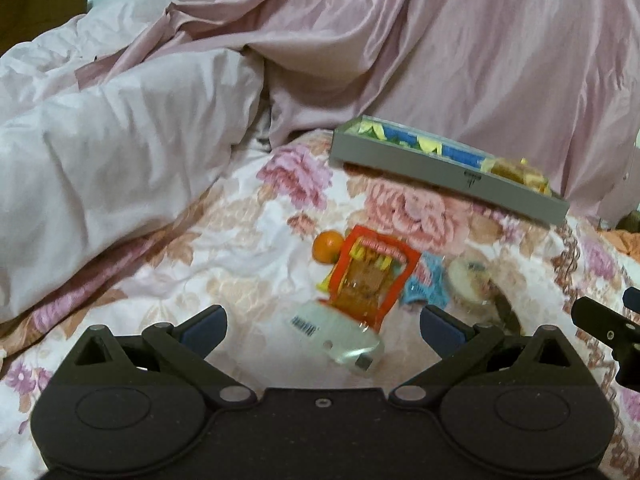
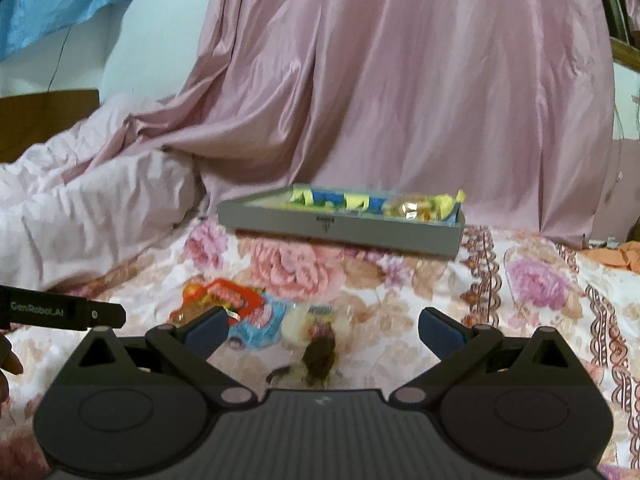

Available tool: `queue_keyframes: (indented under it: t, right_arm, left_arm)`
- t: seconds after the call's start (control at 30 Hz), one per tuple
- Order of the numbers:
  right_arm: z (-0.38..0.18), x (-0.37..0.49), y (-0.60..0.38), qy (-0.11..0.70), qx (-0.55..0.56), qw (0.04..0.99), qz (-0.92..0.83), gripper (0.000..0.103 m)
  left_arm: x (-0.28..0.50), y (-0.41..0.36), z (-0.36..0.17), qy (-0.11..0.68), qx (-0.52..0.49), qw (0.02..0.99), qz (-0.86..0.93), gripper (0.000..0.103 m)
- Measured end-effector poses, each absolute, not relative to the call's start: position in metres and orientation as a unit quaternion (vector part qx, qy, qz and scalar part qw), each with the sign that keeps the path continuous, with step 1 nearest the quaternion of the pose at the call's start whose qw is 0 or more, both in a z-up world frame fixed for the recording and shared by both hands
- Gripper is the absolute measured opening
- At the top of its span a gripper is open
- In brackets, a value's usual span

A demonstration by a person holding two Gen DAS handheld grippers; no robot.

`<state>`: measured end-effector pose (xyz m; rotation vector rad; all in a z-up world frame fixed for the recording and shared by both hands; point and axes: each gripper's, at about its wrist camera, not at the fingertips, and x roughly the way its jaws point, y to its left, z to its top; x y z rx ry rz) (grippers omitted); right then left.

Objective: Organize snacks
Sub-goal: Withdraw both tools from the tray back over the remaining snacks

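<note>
A grey tray (image 1: 404,164) (image 2: 280,222) rests on the floral bedspread, holding yellow and blue packets. Loose snacks lie in front of it: an orange (image 1: 327,245), a red-orange packet (image 1: 370,276) (image 2: 230,296), a clear packet with a barcode (image 1: 336,334), a blue wrapper (image 1: 426,284) (image 2: 260,326), a pale round snack (image 1: 470,278) (image 2: 316,320) and a dark brown piece (image 2: 320,358). My left gripper (image 1: 323,326) is open above the clear packet. My right gripper (image 2: 322,330) is open over the pale snack and brown piece. Neither holds anything.
A rumpled white duvet (image 1: 104,160) is heaped on the left and a pink satin cover (image 2: 400,100) rises behind the tray. A person's fingers (image 2: 8,364) show at the left edge. Orange cloth (image 2: 624,260) lies far right.
</note>
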<state>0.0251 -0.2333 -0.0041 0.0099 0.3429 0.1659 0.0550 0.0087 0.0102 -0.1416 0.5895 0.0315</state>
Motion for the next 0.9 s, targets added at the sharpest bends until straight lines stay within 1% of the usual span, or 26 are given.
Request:
queue_keyframes:
  t: [0.37, 0.9]
  right_arm:
    - [-0.026, 0.035, -0.227, 0.231, -0.004, 0.968, 0.096, 0.103]
    - [-0.046, 0.054, -0.227, 0.279, 0.002, 0.955, 0.100, 0.103]
  left_arm:
    - [0.058, 0.005, -0.007, 0.318, -0.043, 0.947, 0.006, 0.102]
    - [0.068, 0.005, -0.018, 0.340, -0.030, 0.940, 0.004, 0.102]
